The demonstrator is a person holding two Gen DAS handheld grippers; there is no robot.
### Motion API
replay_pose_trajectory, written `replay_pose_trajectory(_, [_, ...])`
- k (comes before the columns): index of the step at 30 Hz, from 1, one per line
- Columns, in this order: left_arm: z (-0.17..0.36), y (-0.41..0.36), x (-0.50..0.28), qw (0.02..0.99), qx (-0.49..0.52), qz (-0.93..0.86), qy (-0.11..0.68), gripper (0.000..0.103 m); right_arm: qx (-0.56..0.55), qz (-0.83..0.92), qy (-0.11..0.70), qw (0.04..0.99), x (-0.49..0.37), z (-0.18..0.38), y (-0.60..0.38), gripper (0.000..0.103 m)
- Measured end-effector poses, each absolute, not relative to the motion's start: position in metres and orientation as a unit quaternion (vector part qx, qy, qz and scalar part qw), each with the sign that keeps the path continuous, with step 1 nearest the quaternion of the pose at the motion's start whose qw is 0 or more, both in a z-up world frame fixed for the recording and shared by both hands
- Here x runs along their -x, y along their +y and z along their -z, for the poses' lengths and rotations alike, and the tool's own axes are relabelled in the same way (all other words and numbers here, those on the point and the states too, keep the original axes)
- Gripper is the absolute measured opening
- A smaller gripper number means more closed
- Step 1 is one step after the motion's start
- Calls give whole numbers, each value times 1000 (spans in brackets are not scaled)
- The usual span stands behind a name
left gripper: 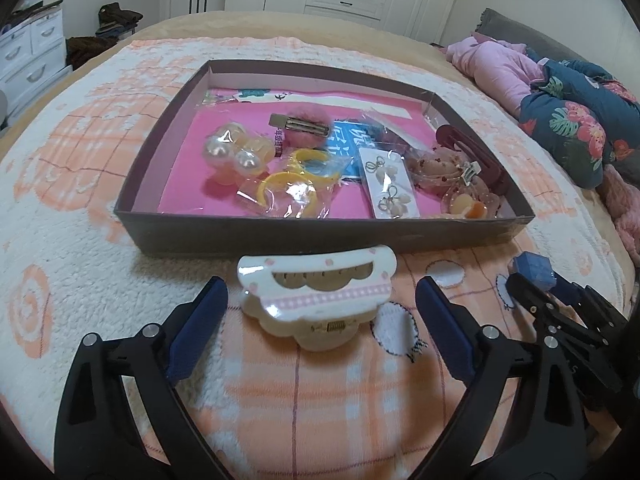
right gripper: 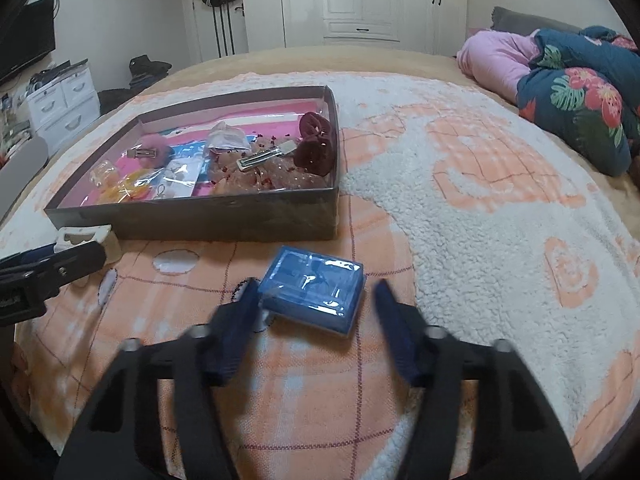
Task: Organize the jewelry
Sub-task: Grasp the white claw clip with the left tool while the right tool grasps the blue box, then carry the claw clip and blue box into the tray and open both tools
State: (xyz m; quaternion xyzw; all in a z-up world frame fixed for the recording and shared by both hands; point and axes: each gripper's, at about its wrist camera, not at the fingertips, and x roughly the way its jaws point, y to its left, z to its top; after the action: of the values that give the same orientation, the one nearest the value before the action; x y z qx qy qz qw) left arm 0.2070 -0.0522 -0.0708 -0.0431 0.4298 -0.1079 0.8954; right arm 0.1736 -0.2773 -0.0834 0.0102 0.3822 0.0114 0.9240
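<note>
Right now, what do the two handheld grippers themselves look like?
Both match: the left gripper and right gripper have black, angular plastic finger arms with triangular cut-outs, silver round pins at the joints, and dark blue ribbed pads inside each fingertip. No cables, sleeves or hands show in either view.

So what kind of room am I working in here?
Most likely a bedroom: the tray sits on a bed's fleece blanket, with a rolled floral quilt and white wardrobes behind.

White hair clip, blue box on blanket; tray apparently cluttered.
</note>
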Motion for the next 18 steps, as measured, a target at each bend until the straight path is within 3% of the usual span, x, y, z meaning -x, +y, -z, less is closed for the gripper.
replay_pose_trajectory(7, [74,-53,-211,896,33,100,431,64,-5,-20,372,928,-166,80,-277,47])
replay_pose_trajectory(18, [66,-37,-199,900,58,108,419,64,22,-66,349,934,-150,62,-252,47])
